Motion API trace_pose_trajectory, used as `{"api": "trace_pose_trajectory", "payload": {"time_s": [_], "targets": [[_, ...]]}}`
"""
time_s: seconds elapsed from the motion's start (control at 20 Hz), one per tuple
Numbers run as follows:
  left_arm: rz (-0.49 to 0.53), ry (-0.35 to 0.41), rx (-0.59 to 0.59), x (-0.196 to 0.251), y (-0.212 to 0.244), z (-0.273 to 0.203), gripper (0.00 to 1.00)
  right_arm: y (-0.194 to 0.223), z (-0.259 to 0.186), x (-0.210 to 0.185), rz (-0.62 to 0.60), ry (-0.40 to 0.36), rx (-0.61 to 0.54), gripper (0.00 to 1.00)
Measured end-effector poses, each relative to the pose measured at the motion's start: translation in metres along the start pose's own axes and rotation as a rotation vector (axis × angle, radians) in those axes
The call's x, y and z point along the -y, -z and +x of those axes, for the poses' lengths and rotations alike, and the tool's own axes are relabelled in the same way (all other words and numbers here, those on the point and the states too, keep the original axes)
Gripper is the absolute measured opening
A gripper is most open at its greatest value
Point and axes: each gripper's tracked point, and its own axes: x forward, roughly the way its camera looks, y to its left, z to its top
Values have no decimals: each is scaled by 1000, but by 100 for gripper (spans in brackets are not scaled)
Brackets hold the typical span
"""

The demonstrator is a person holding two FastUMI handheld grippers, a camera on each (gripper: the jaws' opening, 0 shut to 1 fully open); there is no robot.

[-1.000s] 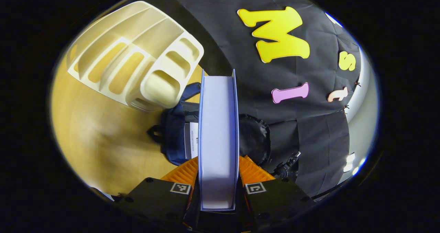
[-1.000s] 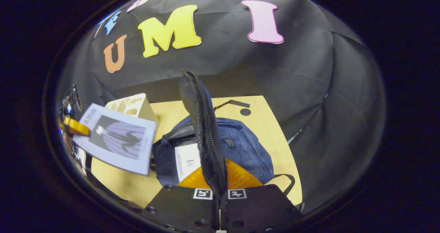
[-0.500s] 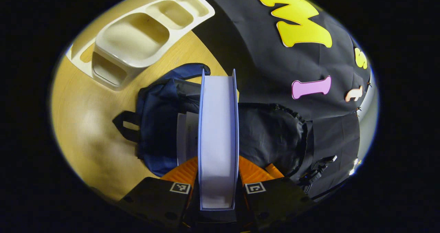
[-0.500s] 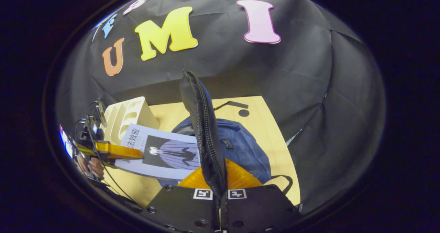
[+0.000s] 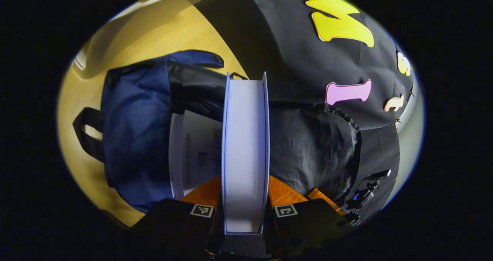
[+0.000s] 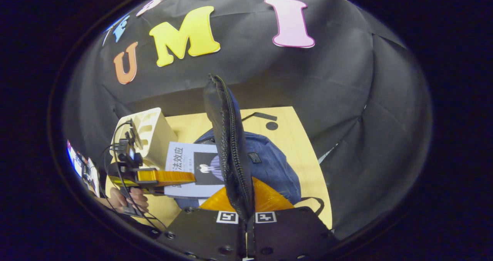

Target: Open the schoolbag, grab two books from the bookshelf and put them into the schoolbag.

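Now both grippers grasp: book over the open schoolbag.

The left gripper [image 5: 244, 199] clamps 1 pale book [image 5: 244, 153] at frame centre; the right gripper [image 6: 246, 211] pinches the raised flap [image 6: 227, 145]. Inside the blue schoolbag [image 5: 134, 138], a white book [image 5: 196, 149] already lies. Since 1 second ago, the bookshelf [image 6: 152, 134] slid to the upper-left edge and the bag looms larger.

Book [image 6: 192, 168] over schoolbag [image 6: 269, 164], beside bookshelf [image 6: 152, 134]
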Motion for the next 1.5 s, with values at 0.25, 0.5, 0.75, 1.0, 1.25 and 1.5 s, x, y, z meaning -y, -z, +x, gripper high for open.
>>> {"api": "trace_pose_trajectory", "payload": {"time_s": [0.25, 0.5, 0.75, 1.0, 1.25, 1.5], "targets": [[-48, 43, -39, -5, 6, 32, 45, -1, 1, -4, -13, 1, 4, 1], [-69, 64, -44, -7, 7, 52, 45, -1, 2, -7, -16, 1, 1, 1], [-122, 10, -76, -22, 6, 54, 59, 3, 7, -14, -29, -11, -13, 1], [-84, -90, -165, -28, 10, 32, 82, 4, 8, -16, -23, -13, -15, 1], [36, -197, -180, -25, 7, -16, 92, 6, 7, -24, -17, -20, -3, 1], [251, -359, -92, -17, -18, -73, 94, 11, 5, -42, -37, -19, 15, 1]]}}
